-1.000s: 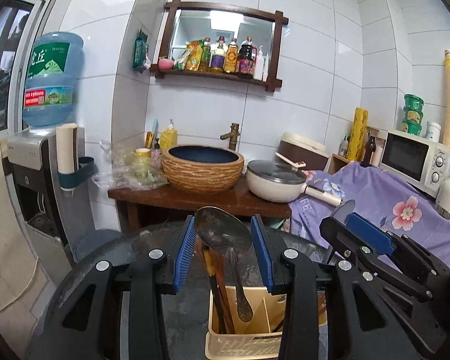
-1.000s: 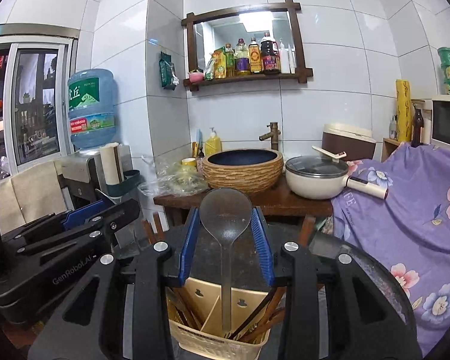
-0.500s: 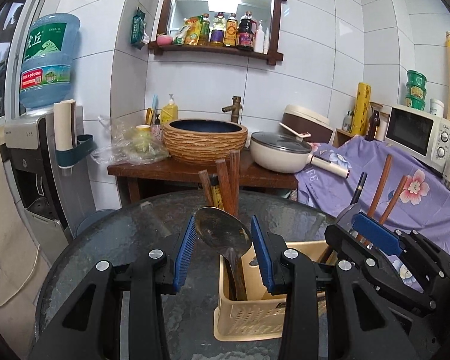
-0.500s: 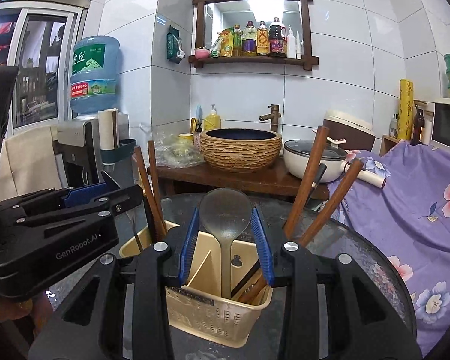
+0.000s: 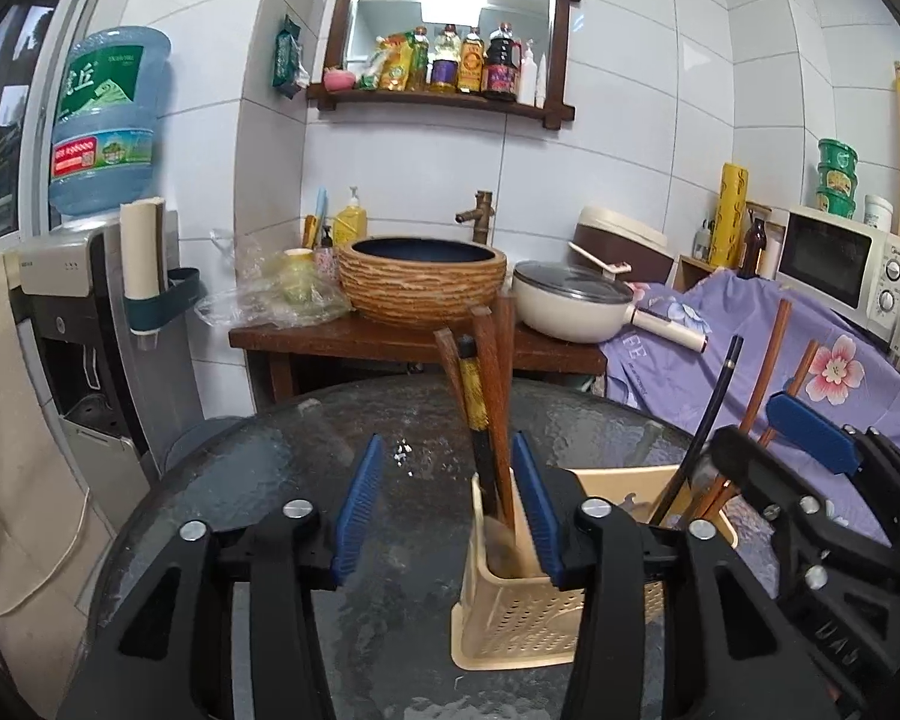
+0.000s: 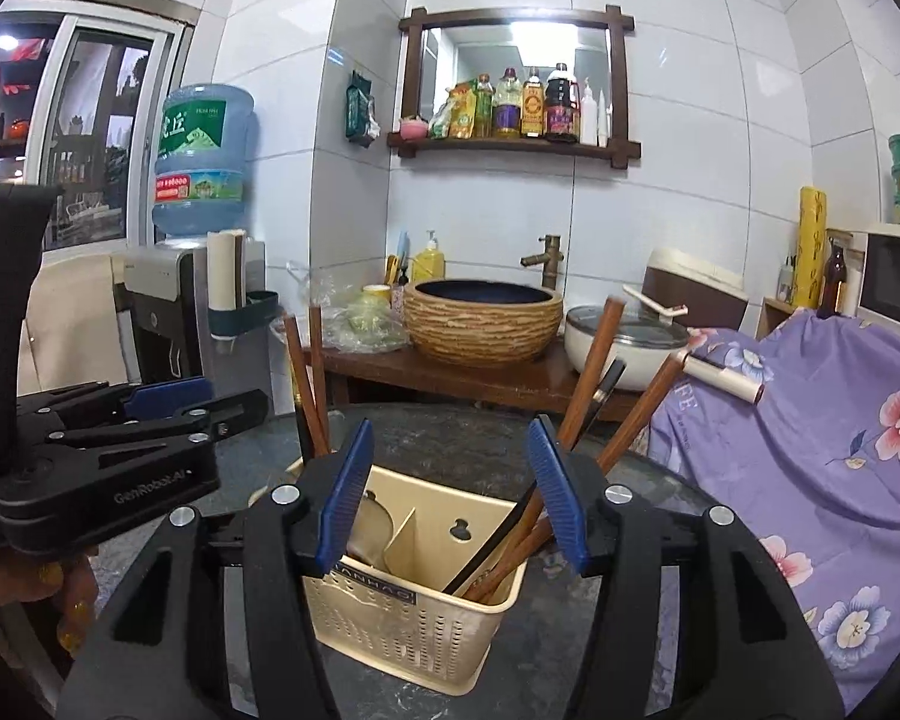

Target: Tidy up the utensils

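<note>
A beige utensil basket point(image 6: 414, 618) with a centre divider stands on the round dark glass table point(image 6: 462, 450); it also shows in the left wrist view point(image 5: 516, 618). Wooden chopsticks point(image 6: 588, 384) lean in its right compartment, more chopsticks point(image 6: 306, 384) stand at its left, and a metal spoon point(image 6: 369, 525) lies down in the left compartment. My right gripper point(image 6: 450, 492) is open and empty just above the basket. My left gripper point(image 5: 447, 510) is open and empty at the basket's left end, beside the upright chopsticks point(image 5: 486, 396).
Behind the table stands a wooden counter with a woven basin point(image 5: 421, 282) and a white lidded pan point(image 5: 573, 300). A water dispenser point(image 5: 84, 324) is at the left. A purple floral cloth point(image 6: 822, 438) covers furniture at the right, with a microwave point(image 5: 840, 264) above it.
Both grippers held spoons upright between their jaws. Both have opened and the spoons have dropped into the basket. Both grippers have backed away from the basket.
</note>
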A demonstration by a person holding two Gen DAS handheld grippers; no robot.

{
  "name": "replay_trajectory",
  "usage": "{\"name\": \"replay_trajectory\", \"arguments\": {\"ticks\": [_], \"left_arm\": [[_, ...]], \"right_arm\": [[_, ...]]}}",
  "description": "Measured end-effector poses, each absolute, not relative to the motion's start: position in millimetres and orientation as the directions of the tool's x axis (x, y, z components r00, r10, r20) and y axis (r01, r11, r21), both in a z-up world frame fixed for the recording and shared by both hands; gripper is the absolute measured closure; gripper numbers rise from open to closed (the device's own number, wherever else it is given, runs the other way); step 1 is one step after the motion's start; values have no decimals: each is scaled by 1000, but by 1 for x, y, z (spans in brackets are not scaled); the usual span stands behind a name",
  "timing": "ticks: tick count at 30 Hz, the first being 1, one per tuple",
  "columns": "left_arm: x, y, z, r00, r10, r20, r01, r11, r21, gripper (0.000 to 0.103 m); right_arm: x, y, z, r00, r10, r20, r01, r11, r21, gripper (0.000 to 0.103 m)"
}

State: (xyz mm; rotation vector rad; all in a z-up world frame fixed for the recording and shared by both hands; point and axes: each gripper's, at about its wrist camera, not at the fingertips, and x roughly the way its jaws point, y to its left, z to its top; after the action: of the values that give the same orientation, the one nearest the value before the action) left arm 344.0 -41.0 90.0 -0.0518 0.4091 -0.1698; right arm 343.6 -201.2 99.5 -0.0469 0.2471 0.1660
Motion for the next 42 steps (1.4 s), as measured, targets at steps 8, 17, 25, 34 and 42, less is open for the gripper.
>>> {"name": "replay_trajectory", "arguments": {"ticks": [8,17,25,34,42], "left_arm": [[301,-24,109,931,-169,-324,155,986,-67,49],[229,-23,86,934,-185,-307,187,982,-23,25],[164,-8,36,926,-162,-341,153,987,-54,6],[85,-20,7,931,-169,-325,178,984,0,6],[38,-21,2,944,-147,-296,160,987,22,6]], "right_arm": [[305,-211,117,956,191,-221,-195,981,5,45],[249,-218,94,937,208,-282,-199,978,62,33],[169,-220,42,943,159,-293,-149,987,57,10],[74,-205,-7,951,160,-263,-158,987,28,6],[12,-206,-14,967,107,-233,-108,994,9,6]]}}
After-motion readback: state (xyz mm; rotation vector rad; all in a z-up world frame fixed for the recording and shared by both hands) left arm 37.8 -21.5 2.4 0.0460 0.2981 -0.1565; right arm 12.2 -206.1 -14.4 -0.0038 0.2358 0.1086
